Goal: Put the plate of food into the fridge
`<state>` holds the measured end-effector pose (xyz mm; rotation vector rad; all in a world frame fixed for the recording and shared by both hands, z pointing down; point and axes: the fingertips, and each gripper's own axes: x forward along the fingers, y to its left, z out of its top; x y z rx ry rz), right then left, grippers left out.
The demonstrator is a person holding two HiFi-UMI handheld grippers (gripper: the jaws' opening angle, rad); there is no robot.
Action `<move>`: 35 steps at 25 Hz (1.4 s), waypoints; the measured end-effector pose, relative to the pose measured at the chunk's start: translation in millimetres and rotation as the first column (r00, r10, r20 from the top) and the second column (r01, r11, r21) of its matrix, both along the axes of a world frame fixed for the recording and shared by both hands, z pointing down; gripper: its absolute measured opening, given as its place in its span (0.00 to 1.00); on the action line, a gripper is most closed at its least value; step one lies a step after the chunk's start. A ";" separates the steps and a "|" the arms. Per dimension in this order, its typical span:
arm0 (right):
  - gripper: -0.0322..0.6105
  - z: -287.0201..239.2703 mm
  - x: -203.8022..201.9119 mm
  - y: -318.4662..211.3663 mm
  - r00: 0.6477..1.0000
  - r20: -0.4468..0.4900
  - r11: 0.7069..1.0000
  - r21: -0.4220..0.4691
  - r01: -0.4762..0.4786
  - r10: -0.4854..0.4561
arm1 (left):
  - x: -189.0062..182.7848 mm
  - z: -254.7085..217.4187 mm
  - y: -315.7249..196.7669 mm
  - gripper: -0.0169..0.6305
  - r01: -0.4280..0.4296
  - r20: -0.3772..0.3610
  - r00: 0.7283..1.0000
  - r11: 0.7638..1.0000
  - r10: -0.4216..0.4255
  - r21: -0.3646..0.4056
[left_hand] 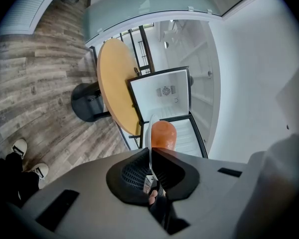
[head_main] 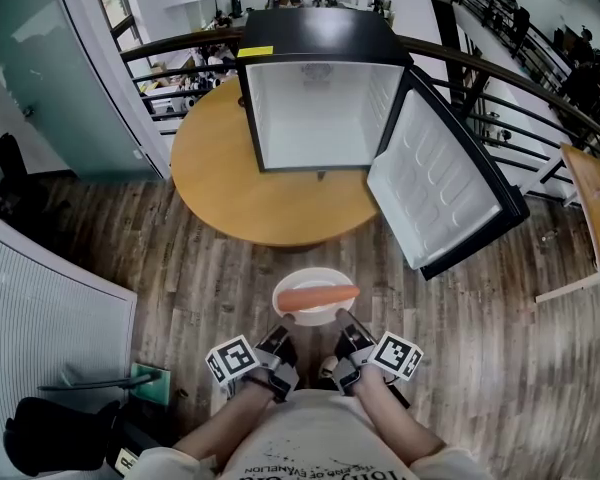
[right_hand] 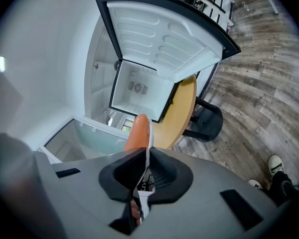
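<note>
Two grippers, left gripper (head_main: 286, 330) and right gripper (head_main: 340, 323), both clenched on the near rim of a white plate (head_main: 310, 274) bearing orange food (head_main: 318, 297), lower centre, open fridge (head_main: 320, 118) on round table (head_main: 220, 188) above

I see the white round plate (head_main: 312, 277) held level just in front of me, one long orange food piece (head_main: 318, 297) lying across it; ahead, the black fridge (head_main: 320, 118) stands upright, its door (head_main: 435, 183) swung wide open

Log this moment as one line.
left tongs: shut on white round plate | right tongs: same | long orange food: on plate | black fridge: open
</note>
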<state>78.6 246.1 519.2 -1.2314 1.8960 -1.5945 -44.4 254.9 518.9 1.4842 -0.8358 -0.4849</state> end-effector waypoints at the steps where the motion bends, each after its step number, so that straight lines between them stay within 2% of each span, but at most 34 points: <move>1: 0.11 -0.1 -1.7 0.2 1.000 -0.001 1.000 -0.001 -0.002 0.002 | -1.9 0.8 0.2 0.08 -0.002 0.001 1.000 1.000 0.002 -0.006; 22: 0.11 -0.7 -53.6 1.0 0.998 -0.006 0.998 0.013 -0.069 0.069 | -54.1 1.5 -6.7 0.08 -0.064 -0.015 0.998 0.998 0.064 -0.016; 26: 0.11 3.6 -54.2 -10.2 0.998 -0.029 0.998 0.022 -0.062 0.062 | -57.2 4.9 -17.4 0.08 -0.061 -0.015 0.998 0.998 0.061 -0.018; 35: 0.11 11.8 -47.8 -61.2 0.998 -0.004 0.998 0.005 -0.060 0.060 | -49.6 13.4 -67.2 0.08 -0.049 -0.015 0.999 0.999 0.049 -0.023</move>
